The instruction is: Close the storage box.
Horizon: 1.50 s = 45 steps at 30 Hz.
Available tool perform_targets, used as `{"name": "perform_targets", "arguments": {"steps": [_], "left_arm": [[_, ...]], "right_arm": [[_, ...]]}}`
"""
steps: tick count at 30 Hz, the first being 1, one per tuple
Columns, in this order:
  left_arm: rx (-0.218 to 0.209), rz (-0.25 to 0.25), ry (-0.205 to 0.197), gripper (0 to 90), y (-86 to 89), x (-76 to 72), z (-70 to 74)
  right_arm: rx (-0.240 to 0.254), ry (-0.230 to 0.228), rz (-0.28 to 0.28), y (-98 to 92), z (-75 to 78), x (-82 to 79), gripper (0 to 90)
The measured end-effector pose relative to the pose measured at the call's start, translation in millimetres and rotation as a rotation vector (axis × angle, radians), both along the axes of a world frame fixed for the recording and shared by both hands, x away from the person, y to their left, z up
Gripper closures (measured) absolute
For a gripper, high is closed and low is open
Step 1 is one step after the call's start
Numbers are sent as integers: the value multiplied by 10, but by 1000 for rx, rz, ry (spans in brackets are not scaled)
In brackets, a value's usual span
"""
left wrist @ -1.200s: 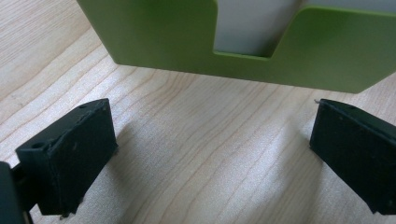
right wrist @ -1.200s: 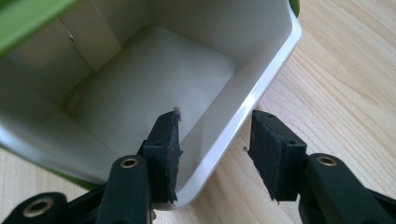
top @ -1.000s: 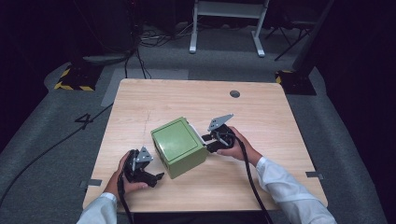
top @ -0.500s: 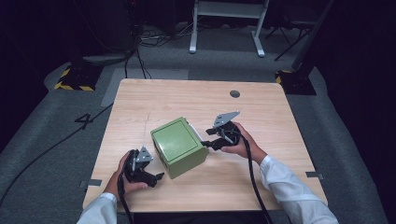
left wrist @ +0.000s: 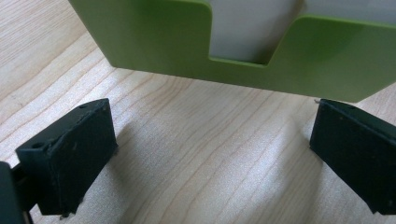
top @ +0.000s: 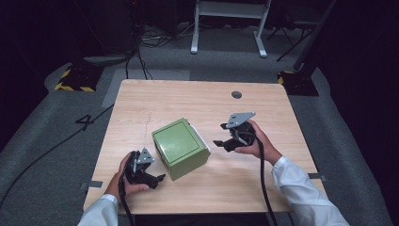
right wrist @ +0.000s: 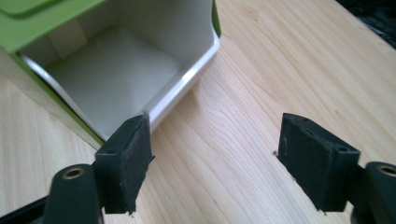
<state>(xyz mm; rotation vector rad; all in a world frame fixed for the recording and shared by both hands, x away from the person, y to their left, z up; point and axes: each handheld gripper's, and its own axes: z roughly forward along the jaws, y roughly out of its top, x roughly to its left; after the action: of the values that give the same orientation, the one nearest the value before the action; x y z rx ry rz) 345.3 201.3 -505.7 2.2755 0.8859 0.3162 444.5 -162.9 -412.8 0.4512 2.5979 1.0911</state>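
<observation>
Both grippers spread wide and empty, green box (top: 180, 147) between them, mid-table.

Box sits on the wooden table (top: 197, 101), slightly toward the near edge. Left gripper (top: 151, 176) at the box's 8 o'clock, just beside it, jaws wide apart low over the wood; its view faces a notched green wall. Right gripper (top: 221, 135) at the box's 3 o'clock, near but apart, jaws wide; its view looks into a white drawer (right wrist: 116, 74) standing open from the box.
</observation>
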Motion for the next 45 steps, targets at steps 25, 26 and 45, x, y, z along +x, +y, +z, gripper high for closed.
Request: {"name": "perform_targets", "arguments": {"steps": [25,26,45], "left_arm": [[1,2,0,5,0,-3,0],[1,2,0,5,0,-3,0],[1,3,1,5,0,-4,1]], "right_arm": [[-72,-50,-83,-584,-13,-184,210],[-76,-52,-89,-611,-20,-192,210],[-116,-16,-172,-1202,-293,-360,209]]}}
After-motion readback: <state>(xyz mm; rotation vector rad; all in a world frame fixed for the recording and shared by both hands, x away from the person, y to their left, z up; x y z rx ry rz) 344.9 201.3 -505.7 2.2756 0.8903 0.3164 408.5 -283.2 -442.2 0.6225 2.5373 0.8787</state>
